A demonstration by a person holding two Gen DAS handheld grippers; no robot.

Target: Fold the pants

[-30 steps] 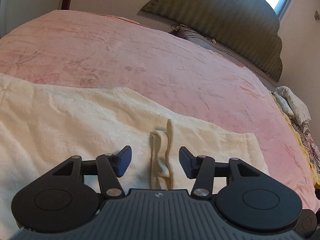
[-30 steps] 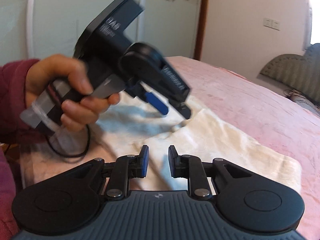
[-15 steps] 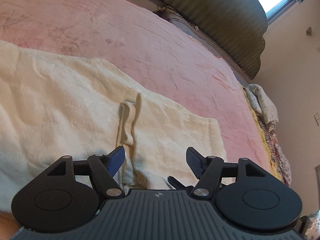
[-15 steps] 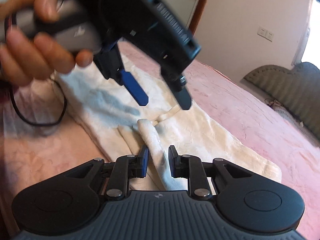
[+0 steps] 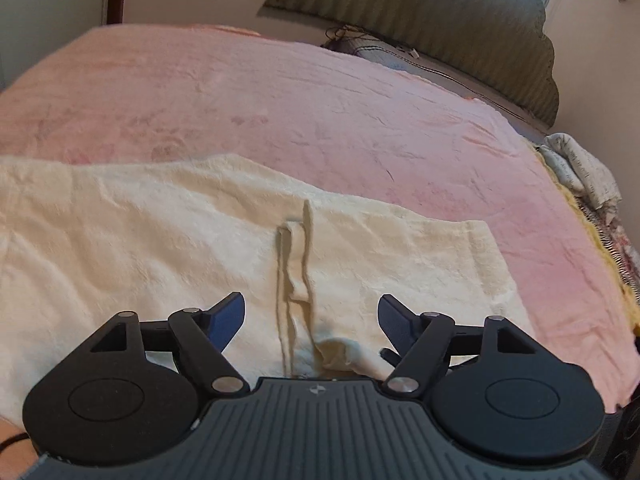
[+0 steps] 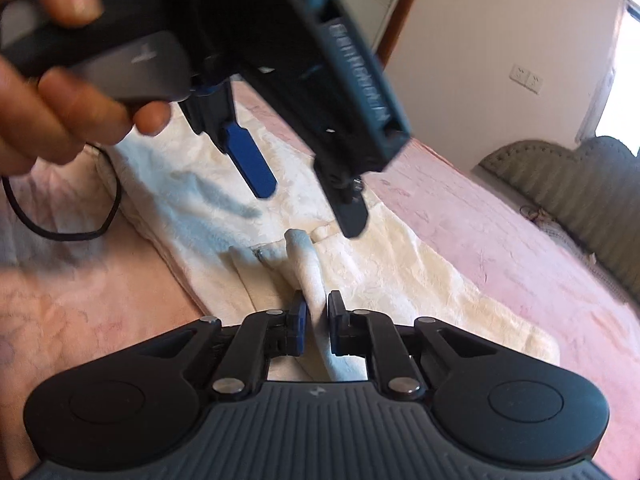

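Cream fleece pants lie flat on a pink bed cover; they also show in the right wrist view. A raised ridge of cloth runs up the middle. My left gripper is open and hovers just above that ridge, holding nothing. It also appears from the side in the right wrist view, held by a hand. My right gripper is shut on the ridge of the pants, which passes between its pads.
A green padded headboard stands at the far end of the bed. Folded patterned bedding lies at the bed's right edge. A black cable loops on the cover at left. A hand grips the left tool.
My left gripper has opened wider and tilted back up over the ridge. My right gripper has closed in on the ridge, which now sits between its pads.
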